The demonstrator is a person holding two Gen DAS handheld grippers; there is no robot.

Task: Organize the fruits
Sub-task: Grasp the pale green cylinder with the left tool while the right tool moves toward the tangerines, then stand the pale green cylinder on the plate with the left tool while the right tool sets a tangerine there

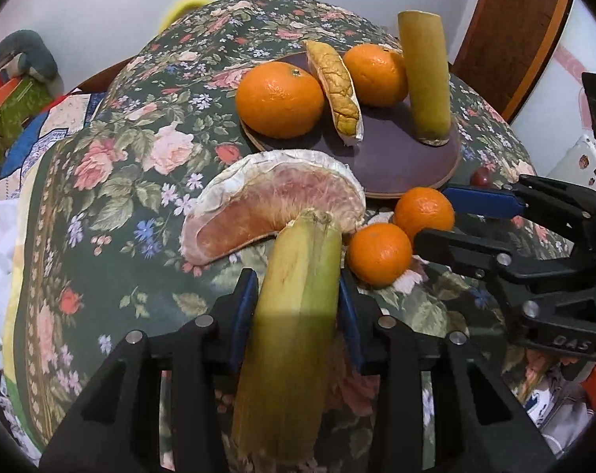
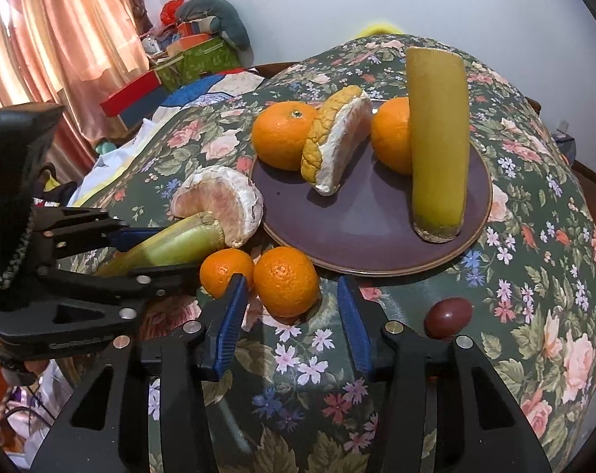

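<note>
We hold the left gripper [image 1: 298, 299] low over the flowered tablecloth [image 1: 112, 181], its blue pads [image 1: 244, 307] closed against both sides of a greenish-yellow stalk piece [image 1: 294, 315]. The stalk piece lies along the fingers and its cut end touches the pink pomelo wedge [image 1: 274, 205] resting on the cloth beside the purple plate [image 1: 396, 161].

From the right wrist camera we see that same gripper reaching in from the left, fingers pointing toward the plate, with the stalk piece between them. Our right gripper [image 2: 294, 315] hovers just above the cloth with its fingers spread wide and nothing between them. Two small oranges [image 2: 286, 280] sit on the cloth near the plate's edge; the right-hand one lies in line with the open gap, just ahead of the tips. A dark red grape [image 2: 447, 317] lies on the cloth beside the right finger.

On the plate stand two larger oranges [image 2: 284, 134], a pomelo peel wedge [image 2: 337, 144] and a second stalk piece [image 2: 438, 142], upright.
</note>
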